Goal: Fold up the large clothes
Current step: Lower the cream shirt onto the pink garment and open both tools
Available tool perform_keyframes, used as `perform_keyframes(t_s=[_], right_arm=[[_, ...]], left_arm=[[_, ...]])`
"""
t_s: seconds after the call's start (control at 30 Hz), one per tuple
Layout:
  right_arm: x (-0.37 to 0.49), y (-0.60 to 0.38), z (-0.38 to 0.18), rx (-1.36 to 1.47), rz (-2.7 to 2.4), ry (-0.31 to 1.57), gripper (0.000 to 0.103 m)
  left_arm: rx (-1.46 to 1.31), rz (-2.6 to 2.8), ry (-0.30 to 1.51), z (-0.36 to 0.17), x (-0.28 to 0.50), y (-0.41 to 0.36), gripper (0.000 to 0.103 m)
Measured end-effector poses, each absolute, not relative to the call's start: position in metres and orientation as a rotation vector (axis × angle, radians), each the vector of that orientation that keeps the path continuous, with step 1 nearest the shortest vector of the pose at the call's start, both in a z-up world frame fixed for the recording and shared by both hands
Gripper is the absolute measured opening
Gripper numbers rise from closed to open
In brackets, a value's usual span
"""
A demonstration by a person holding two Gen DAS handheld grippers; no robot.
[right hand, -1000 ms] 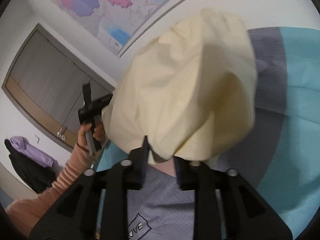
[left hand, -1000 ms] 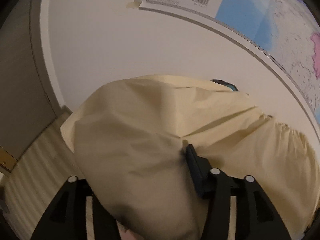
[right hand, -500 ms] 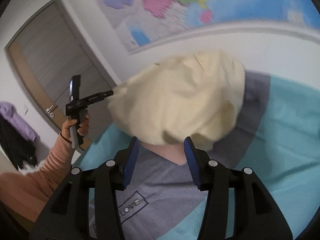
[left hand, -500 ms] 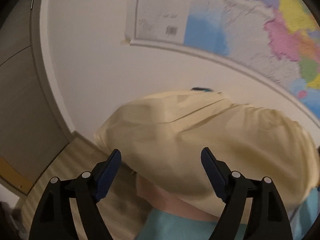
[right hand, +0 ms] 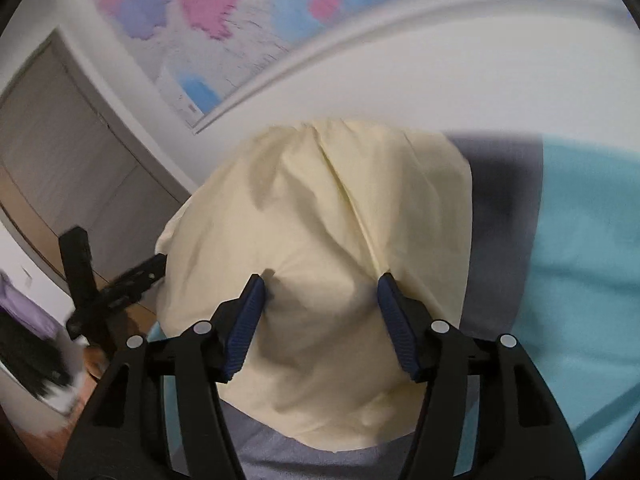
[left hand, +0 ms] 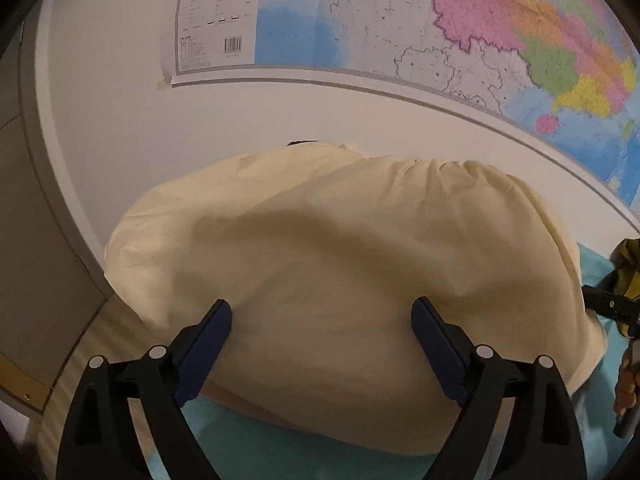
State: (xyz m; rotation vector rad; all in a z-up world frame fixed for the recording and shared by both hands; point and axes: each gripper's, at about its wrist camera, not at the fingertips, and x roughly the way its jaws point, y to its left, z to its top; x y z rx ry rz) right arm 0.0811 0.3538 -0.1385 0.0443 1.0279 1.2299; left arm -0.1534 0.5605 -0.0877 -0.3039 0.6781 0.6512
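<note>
Lying in a loose, rounded heap, the pale yellow garment [left hand: 340, 264] rests on a turquoise sheet [right hand: 580, 280] that has a grey band [right hand: 504, 200], close to a white wall. A grey printed fabric shows under its near edge in the right wrist view. The left tool [left hand: 322, 320] has its blue-padded jaws spread wide and opening further; the cloth shows between the pads, which do not press on it. The right tool [right hand: 320, 300] is also opening, its jaws part way apart with a bump of the yellow fabric bulging between them; whether the pads touch the cloth is hard to tell, but they no longer pinch it. A coloured wall map [left hand: 440, 32] hangs above. A grey door [right hand: 60, 152] stands to the left. The left tool also appears at the left of the right wrist view, beside the heap.
</note>
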Motion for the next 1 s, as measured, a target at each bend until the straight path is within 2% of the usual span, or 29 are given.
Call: perform_keyframes(t_s=[0.47,0.6,0.73,1.0], right_arm=[[0.028,0.352,-0.083,-0.087,1.319,0.817,0.062],[0.018,0.372,-0.093,-0.152,1.321,0.828,0.065],[0.024,0.382,-0.112,-0.167,1.294,0.885,0.064],[0.017,0.366,-0.101,-0.131,1.293,0.857,0.07]], left_arm=[[-0.249,0.614,0.654,-0.065,-0.148,0.52,0.091],[-0.247,0.596,0.676,-0.07,-0.135,0.51,0.093],[-0.216,0.621,0.698,-0.078,-0.123,0.506,0.096],[-0.278,0.625,0.675,-0.068,-0.129,0.491,0.096]])
